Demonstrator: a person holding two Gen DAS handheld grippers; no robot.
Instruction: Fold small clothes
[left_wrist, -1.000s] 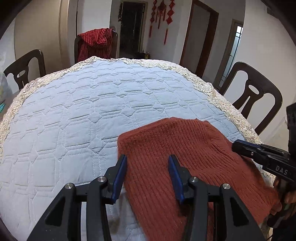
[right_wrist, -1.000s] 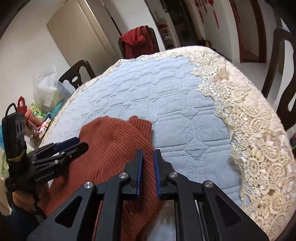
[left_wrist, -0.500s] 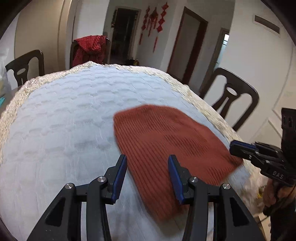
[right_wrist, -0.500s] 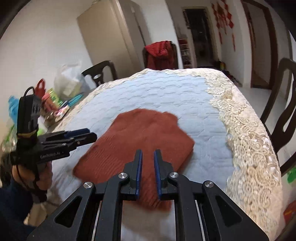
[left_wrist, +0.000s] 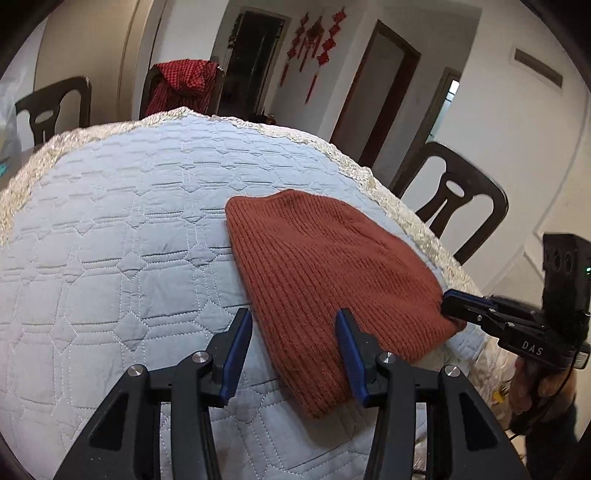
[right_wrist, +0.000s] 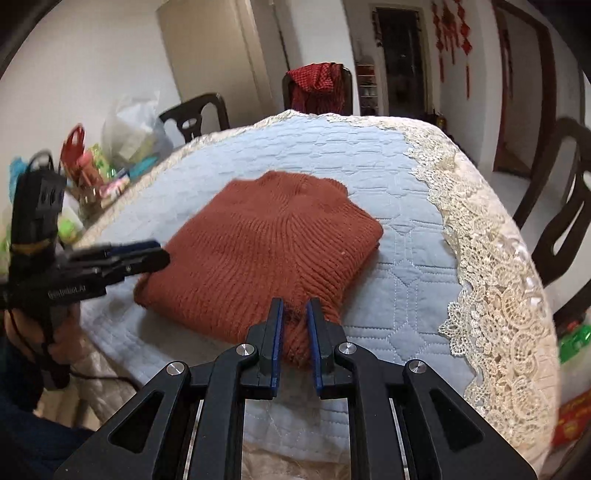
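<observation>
A rust-red knitted garment (left_wrist: 325, 266) (right_wrist: 269, 243) lies folded in a compact shape on the light blue quilted table cover (left_wrist: 110, 221) (right_wrist: 369, 166), near the table's lace edge. My left gripper (left_wrist: 293, 328) is open. Its fingers straddle the garment's near left edge without pressing it. In the right wrist view the left gripper (right_wrist: 162, 254) sits at the garment's left side. My right gripper (right_wrist: 295, 317) is shut on a bunched near corner of the garment. In the left wrist view the right gripper (left_wrist: 448, 301) meets the garment's right corner.
Dark wooden chairs (left_wrist: 454, 192) (right_wrist: 569, 206) stand around the table, one with a red checked cloth (left_wrist: 181, 85) over its back. Bags and colourful clutter (right_wrist: 110, 155) sit at the table's far left. A person's hand (left_wrist: 532, 387) holds the right gripper.
Both grippers have drawn back toward the near table edge. The garment, earlier filling the foreground under the fingers, now shows whole as a compact folded piece. Jaw gaps look unchanged.
</observation>
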